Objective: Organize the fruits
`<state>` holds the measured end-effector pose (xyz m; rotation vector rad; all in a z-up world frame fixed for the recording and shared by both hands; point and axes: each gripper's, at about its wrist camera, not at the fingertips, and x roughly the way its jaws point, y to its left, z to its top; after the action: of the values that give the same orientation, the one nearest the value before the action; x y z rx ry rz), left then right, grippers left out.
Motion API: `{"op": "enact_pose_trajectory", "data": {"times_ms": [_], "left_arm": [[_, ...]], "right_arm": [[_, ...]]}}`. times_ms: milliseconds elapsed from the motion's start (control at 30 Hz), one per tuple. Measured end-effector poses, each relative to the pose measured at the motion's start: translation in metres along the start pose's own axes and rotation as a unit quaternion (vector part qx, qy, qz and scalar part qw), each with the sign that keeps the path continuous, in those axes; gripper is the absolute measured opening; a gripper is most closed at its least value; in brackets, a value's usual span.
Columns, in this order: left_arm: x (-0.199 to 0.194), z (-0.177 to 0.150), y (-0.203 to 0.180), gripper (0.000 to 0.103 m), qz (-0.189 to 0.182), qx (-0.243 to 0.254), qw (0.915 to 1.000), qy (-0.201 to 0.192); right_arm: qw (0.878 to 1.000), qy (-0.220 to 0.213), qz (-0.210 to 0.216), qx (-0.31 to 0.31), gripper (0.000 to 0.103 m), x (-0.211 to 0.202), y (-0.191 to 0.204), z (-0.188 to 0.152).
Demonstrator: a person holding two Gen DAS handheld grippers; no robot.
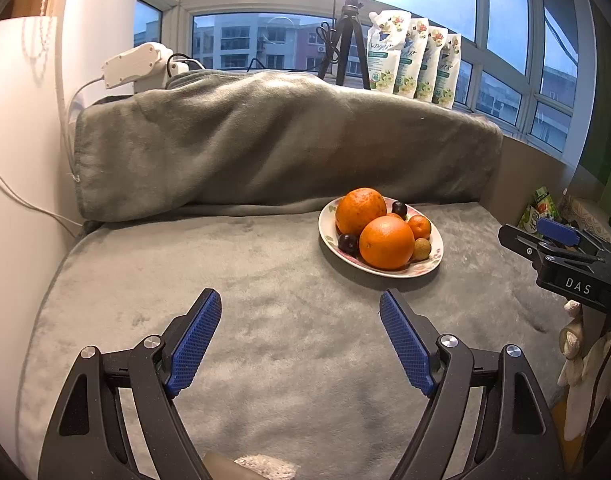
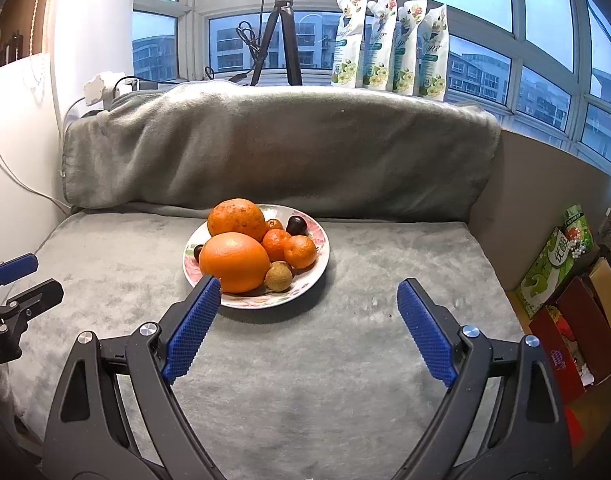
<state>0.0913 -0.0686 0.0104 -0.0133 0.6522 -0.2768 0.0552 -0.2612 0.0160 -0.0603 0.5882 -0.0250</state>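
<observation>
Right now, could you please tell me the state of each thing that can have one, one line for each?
Left gripper: jaws open, empty, above the grey blanket.
Right gripper: jaws open, empty, near the plate.
Floral white ceramic plate: upright on the grey plush blanket, full of fruit.
Two large oranges: lying on the plate, touching.
Small brown round fruit: on the plate, at its near rim.
Four white refill pouches: standing upright on the windowsill.

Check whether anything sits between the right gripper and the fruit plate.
Nothing visible does. The right gripper is open, and only bare grey blanket lies between its fingers and the plate.
</observation>
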Motion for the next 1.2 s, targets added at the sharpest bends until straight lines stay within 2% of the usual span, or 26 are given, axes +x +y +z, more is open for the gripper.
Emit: {"op": "enact_pose_trajectory", "data": {"times_ms": [1200], "left_arm": [[-0.0041,0.0004,-0.0046,0.082,0.000,0.001,1.0000,-0.007]], "right_arm": [[1.000,0.001,0.004,0.005,0.092,-0.0021,0.0025,-0.0035]]}}
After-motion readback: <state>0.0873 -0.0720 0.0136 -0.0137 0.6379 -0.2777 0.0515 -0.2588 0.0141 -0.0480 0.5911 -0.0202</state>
